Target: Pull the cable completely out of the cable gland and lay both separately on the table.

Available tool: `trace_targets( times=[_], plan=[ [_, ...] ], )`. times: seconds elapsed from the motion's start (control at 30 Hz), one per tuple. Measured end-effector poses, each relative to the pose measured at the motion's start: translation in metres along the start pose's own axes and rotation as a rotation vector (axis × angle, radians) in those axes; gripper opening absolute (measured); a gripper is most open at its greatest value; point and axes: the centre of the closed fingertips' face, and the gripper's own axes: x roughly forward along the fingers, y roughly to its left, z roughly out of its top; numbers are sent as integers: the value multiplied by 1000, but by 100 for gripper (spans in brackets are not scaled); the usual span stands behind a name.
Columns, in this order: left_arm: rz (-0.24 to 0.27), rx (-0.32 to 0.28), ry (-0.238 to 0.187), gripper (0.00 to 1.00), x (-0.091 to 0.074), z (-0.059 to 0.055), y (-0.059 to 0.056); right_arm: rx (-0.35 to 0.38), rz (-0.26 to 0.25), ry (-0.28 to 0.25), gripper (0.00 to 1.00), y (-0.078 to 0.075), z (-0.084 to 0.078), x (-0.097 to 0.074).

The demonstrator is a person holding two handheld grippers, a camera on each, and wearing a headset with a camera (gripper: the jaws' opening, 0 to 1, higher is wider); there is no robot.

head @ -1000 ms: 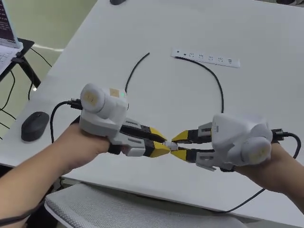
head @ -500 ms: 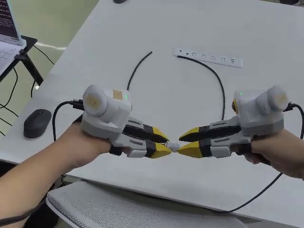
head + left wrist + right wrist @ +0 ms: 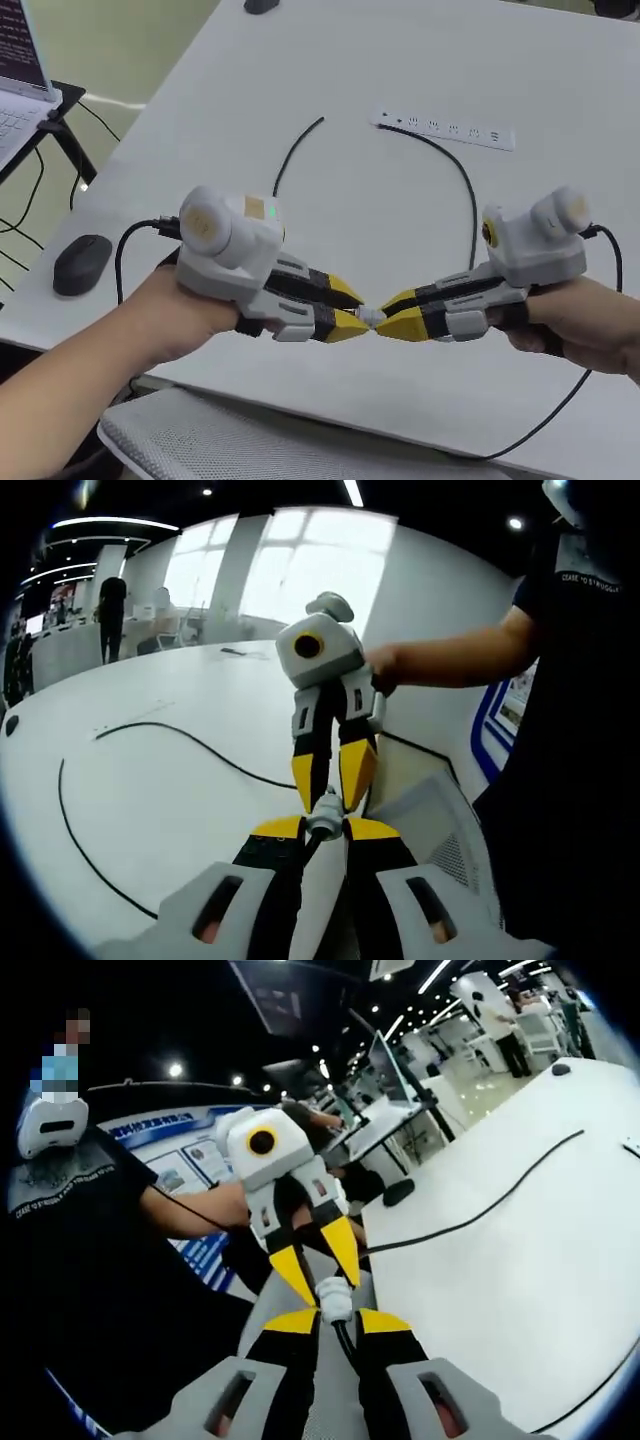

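Landmark: long white power strip, lying flat on the white table.

Task thing: small pale grey plastic cable gland, held in the air on the person's side of the power strip. It is well apart from the strip, above the table's near edge.

Cable: short thin black cable. In the right gripper view it comes out of the gland's near end and runs back between that gripper's two jaws. It sits in the gland, not pulled out. I cannot tell whether the jaws touch it.

Left gripper: white body with yellow tips, pointing at the gland from the left. Its jaws are closed to a narrow gap and pinch one end of the gland between their tips.

Right gripper: same build, pointing in from the right, tip to tip with the left one. Its jaws are likewise drawn in and clamp the gland's other end.

Long black cords: one starts at the power strip's left end and curves toward the person. A second lies to the left of the strip.

Dark computer mouse: far left of the power strip, near the table's left edge.

Laptop: farther left of the strip, off the table on a stand.
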Motion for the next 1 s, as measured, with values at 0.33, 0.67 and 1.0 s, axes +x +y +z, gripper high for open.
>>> trace_targets(
  times=[0.33, 0.67, 1.0],
  plan=[
    [5, -15, 4, 15, 2, 1, 1, -124, -31, -24, 8, 0, 2, -1],
    [10, -71, 18, 15, 1, -4, 3, -558, -229, 94, 7, -5, -1, 2],
    [-1, -96, 21, 15, 1, -7, 3, -821, -389, 191, 7, -8, -6, 5]
  ],
)
